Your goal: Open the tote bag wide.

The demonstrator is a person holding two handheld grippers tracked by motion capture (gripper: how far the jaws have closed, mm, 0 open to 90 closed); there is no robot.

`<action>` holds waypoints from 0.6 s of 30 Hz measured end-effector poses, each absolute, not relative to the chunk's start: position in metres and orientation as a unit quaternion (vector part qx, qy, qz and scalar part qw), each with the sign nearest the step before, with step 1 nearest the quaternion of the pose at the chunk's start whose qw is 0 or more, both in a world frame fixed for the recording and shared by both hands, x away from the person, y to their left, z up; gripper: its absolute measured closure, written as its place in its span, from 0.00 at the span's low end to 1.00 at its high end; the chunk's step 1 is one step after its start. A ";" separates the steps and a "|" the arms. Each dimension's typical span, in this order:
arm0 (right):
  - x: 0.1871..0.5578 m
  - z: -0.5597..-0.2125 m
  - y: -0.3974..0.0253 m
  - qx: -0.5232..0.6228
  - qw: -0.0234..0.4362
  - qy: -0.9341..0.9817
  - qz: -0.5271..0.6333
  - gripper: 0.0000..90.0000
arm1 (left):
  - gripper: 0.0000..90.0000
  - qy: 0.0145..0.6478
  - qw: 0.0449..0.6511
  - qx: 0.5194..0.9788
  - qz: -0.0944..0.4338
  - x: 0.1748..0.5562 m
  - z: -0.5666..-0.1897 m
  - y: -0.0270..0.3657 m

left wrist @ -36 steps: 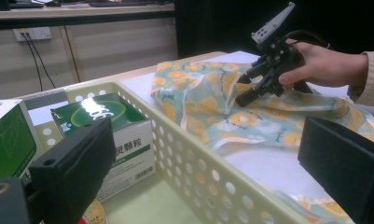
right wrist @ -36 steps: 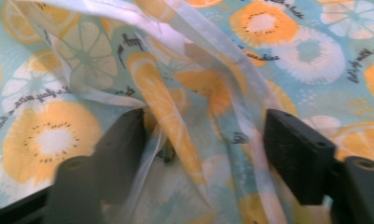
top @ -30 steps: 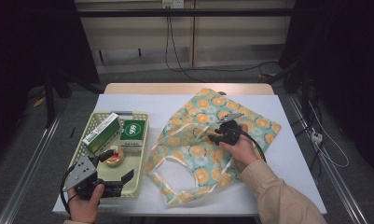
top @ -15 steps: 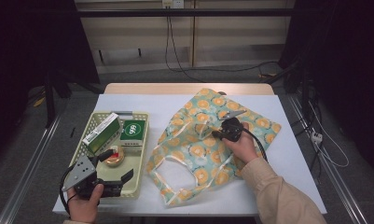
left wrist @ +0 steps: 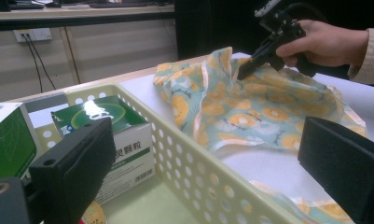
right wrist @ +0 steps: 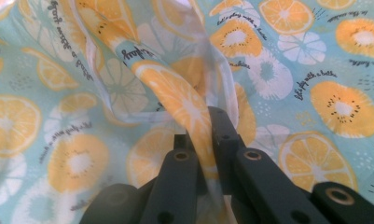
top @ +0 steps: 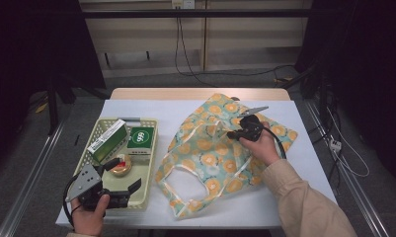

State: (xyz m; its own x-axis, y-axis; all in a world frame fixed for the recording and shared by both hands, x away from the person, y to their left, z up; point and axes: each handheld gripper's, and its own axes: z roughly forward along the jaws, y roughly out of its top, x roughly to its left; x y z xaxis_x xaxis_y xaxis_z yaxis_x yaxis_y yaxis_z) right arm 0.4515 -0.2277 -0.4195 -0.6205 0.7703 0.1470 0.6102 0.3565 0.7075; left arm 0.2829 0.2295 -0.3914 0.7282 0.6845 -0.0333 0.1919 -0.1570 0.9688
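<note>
Over the last second the right tool (top: 233, 132) has lifted a fold of the bag (top: 220, 158) a touch higher, and the fabric now peaks under it; the left tool (top: 120, 190) has barely shifted at the near end of the basket (top: 145, 163).

Right tool: jaws pressed together on a ridge of the orange-print cloth (right wrist: 194, 116), pinching it, as the right gripper view shows close up. From the left gripper view that same tool (left wrist: 250, 65) comes down at a slant from the person's hand (left wrist: 324, 44) into the raised fold.

Left tool: jaws spread wide, nothing between them, hovering over the basket's near corner and its perforated wall (left wrist: 194, 168).

Around it: in the basket, a green-and-white box (top: 107, 139) lies at an angle along the far left, a second green-topped box (top: 141, 140) sits beside it to the right, and a small round tin (top: 120, 165) lies just in front of them, near the left tool. The basket stands just beside the bag's left edge, apart from the pinched spot.

The bag lies crumpled on the white bench (top: 304, 163), centre to right. Its long axis runs diagonally, from the near left, where the cut-out handle (top: 185, 185) faces the person, to the far right corner.
</note>
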 end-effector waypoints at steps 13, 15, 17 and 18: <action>0.451 -0.390 -0.225 0.419 0.099 0.817 0.384 0.98 | 0.04 0.302 0.579 0.727 0.210 0.285 -0.383 0.227; 0.452 -0.386 -0.226 0.419 0.100 0.817 0.383 0.98 | 0.04 0.301 0.579 0.728 0.209 0.285 -0.381 0.226; 0.452 -0.383 -0.227 0.422 0.098 0.814 0.387 0.98 | 0.04 0.299 0.579 0.729 0.209 0.286 -0.379 0.225; 0.453 -0.381 -0.227 0.422 0.099 0.814 0.387 0.98 | 0.04 0.299 0.580 0.729 0.207 0.287 -0.377 0.225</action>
